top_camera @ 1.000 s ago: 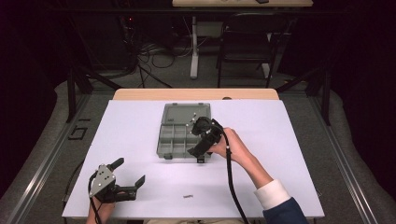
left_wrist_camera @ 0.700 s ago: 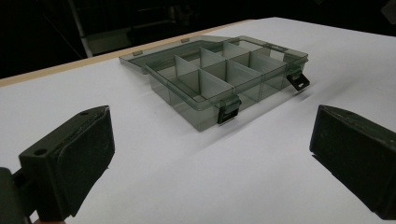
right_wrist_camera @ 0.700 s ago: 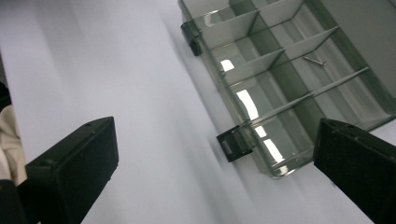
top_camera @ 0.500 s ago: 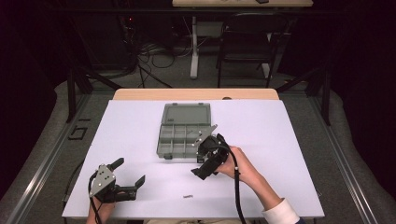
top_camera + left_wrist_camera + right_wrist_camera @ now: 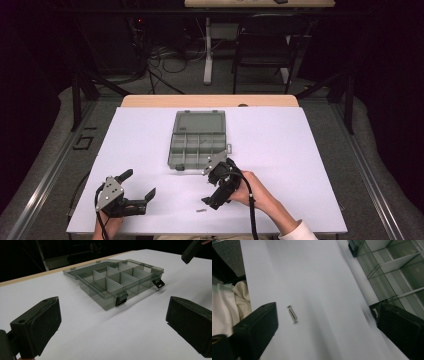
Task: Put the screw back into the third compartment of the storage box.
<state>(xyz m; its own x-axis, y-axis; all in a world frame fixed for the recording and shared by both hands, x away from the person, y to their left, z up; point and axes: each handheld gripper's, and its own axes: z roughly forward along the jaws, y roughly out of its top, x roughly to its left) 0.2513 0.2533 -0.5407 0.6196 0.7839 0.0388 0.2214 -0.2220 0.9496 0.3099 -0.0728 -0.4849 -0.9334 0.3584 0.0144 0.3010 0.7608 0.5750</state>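
No readable text in any view.
No lettering, label, brand, number or sign can be read on the compartment box (image 5: pixel 199 144), on the white table sheet (image 5: pixel 300 165), on the screw (image 5: pixel 292 314) lying near the front edge, or on the dark far background.

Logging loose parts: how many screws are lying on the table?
1. A single screw lies on the white table near its front edge, below the right gripper; others may be hidden.

High view: above near edge, facing forward and down, whole counter (image 5: pixel 310 150) | left gripper view: low, close, facing open organizer box (image 5: pixel 117 280) | right gripper view: close, steep on screw (image 5: pixel 292 314); shares box (image 5: pixel 397 267).
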